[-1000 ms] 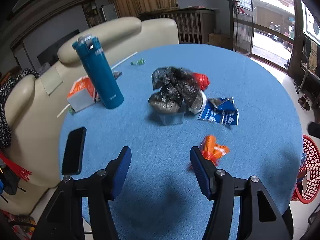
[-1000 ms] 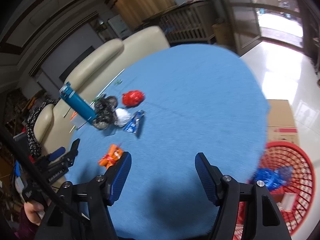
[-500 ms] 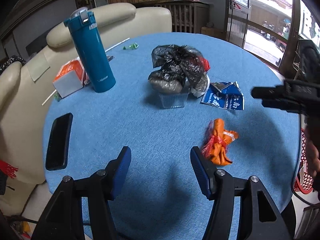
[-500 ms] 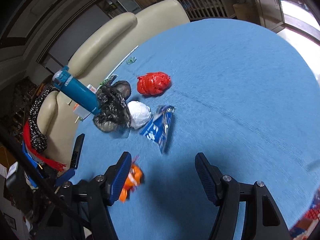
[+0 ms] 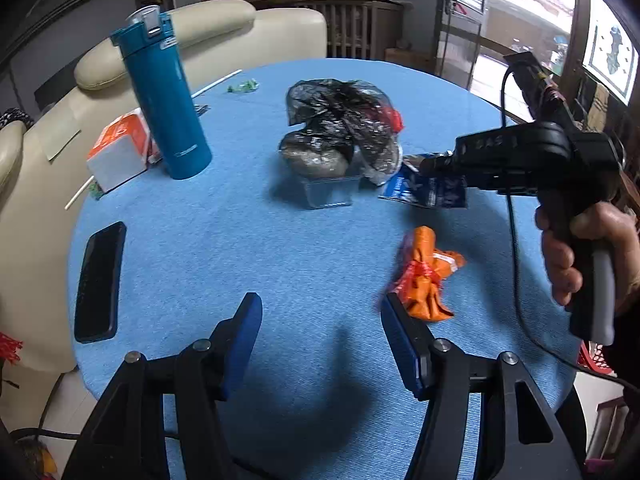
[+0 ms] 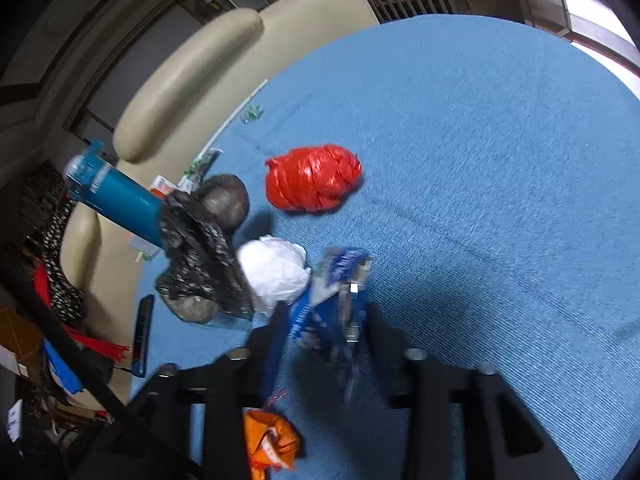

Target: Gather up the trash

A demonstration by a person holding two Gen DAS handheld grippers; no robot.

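My left gripper (image 5: 322, 318) is open and empty above the blue table (image 5: 240, 240), with an orange wrapper (image 5: 426, 276) just beyond its right finger. My right gripper (image 6: 326, 320) is open, its fingers on either side of a blue snack wrapper (image 6: 336, 300) that lies on the table; it also shows in the left wrist view (image 5: 428, 190). A black plastic bag (image 5: 340, 128), a white bag (image 6: 274, 272) and a red bag (image 6: 314, 178) lie beyond it. The orange wrapper also shows in the right wrist view (image 6: 268, 444).
A blue thermos (image 5: 164, 96) stands at the left, beside an orange and white box (image 5: 118, 154). A black phone (image 5: 100, 280) lies near the table's left edge. A clear plastic tub (image 5: 328, 194) sits under the black bag. Cream sofa (image 5: 200, 28) behind.
My right gripper has moved down and forward until its fingers straddle the blue wrapper. My left gripper has moved slightly closer to the table; the orange wrapper now lies by its right finger.
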